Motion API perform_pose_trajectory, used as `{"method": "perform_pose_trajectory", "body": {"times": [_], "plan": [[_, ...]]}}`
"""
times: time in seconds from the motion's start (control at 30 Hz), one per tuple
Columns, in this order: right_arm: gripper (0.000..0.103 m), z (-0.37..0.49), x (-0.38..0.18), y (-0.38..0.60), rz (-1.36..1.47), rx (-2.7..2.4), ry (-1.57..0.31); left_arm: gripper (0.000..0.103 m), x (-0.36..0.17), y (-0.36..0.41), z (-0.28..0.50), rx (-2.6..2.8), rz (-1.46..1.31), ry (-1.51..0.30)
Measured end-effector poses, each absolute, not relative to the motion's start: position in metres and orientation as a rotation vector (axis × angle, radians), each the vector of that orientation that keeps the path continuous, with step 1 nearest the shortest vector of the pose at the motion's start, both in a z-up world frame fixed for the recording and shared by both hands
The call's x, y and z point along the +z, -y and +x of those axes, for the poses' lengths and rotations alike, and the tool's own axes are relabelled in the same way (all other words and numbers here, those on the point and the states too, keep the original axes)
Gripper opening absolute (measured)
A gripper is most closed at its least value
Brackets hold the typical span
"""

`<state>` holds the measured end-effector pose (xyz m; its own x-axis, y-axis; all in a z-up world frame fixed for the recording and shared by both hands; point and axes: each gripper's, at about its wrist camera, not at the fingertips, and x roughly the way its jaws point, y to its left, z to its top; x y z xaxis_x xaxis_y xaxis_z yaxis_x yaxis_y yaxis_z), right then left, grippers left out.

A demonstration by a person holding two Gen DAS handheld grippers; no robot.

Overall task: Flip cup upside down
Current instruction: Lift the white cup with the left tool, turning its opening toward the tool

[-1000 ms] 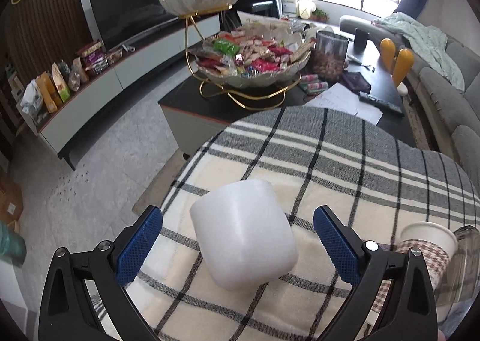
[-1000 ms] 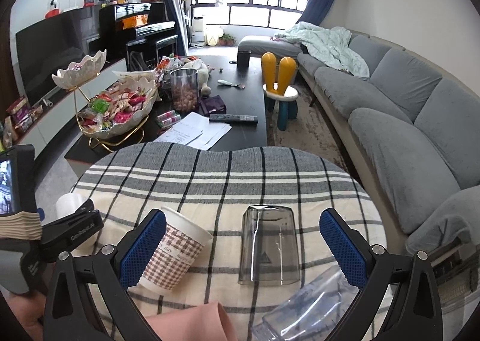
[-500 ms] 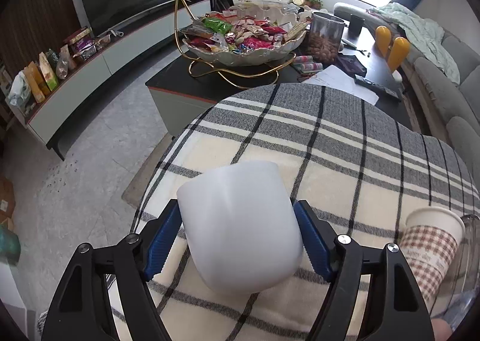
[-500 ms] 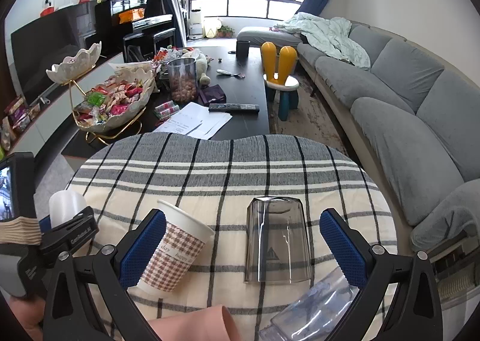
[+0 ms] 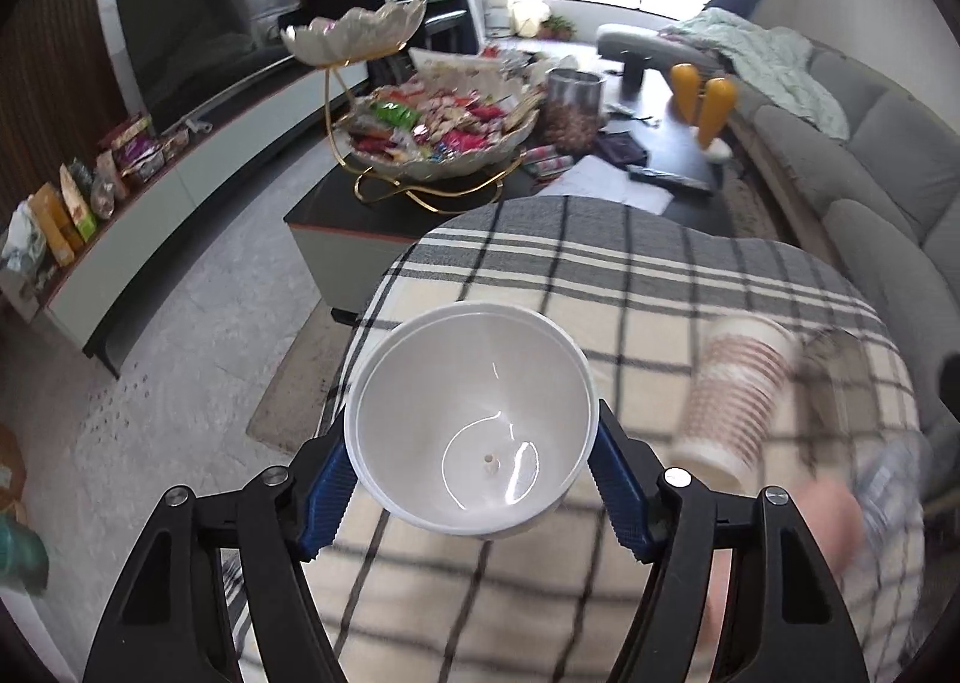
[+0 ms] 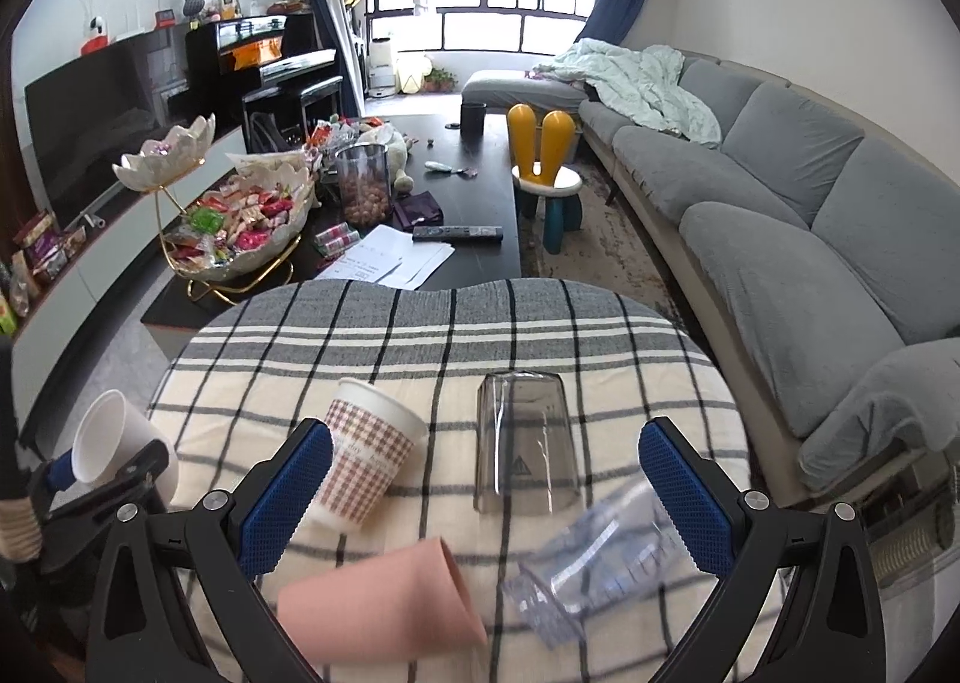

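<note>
My left gripper (image 5: 471, 488) is shut on a white plastic cup (image 5: 474, 419), held above the plaid-covered table (image 5: 660, 293) and turned so its open mouth faces the camera. The same cup shows in the right wrist view (image 6: 105, 434) at the far left, tilted in the left gripper. My right gripper (image 6: 486, 488) is open and empty above the table. Between and beyond its fingers lie a checked paper cup (image 6: 369, 452) on its side and a clear grey glass (image 6: 525, 443) standing upside down.
A pink cup (image 6: 384, 602) and a clear plastic bottle (image 6: 600, 569) lie on their sides near the table's front. The checked paper cup (image 5: 735, 401) is blurred right of the white cup. A dark coffee table (image 6: 474, 239) with a snack bowl stands beyond; a grey sofa (image 6: 780, 215) runs along the right.
My left gripper closed on the upside-down white cup, lifted it off the table and rotated it so its mouth now faces the camera. The right gripper stayed open, shifting slightly.
</note>
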<state>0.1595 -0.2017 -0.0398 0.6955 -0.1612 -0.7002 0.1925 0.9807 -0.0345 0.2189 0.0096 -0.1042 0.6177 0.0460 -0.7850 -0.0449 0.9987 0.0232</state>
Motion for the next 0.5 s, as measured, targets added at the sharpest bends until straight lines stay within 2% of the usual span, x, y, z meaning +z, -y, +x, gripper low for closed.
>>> {"method": "perform_pose_trajectory", "body": {"times": [0.3, 0.5], "plan": [[0.103, 0.085, -0.020, 0.208, 0.064, -0.215, -0.763, 0.070, -0.075, 0.010, 0.108, -0.128, 0.084, -0.917], [0.103, 0.040, -0.026, 0.210, 0.057, -0.220, -0.794, 0.070, -0.087, 0.024, 0.060, -0.210, 0.113, -0.973]]}}
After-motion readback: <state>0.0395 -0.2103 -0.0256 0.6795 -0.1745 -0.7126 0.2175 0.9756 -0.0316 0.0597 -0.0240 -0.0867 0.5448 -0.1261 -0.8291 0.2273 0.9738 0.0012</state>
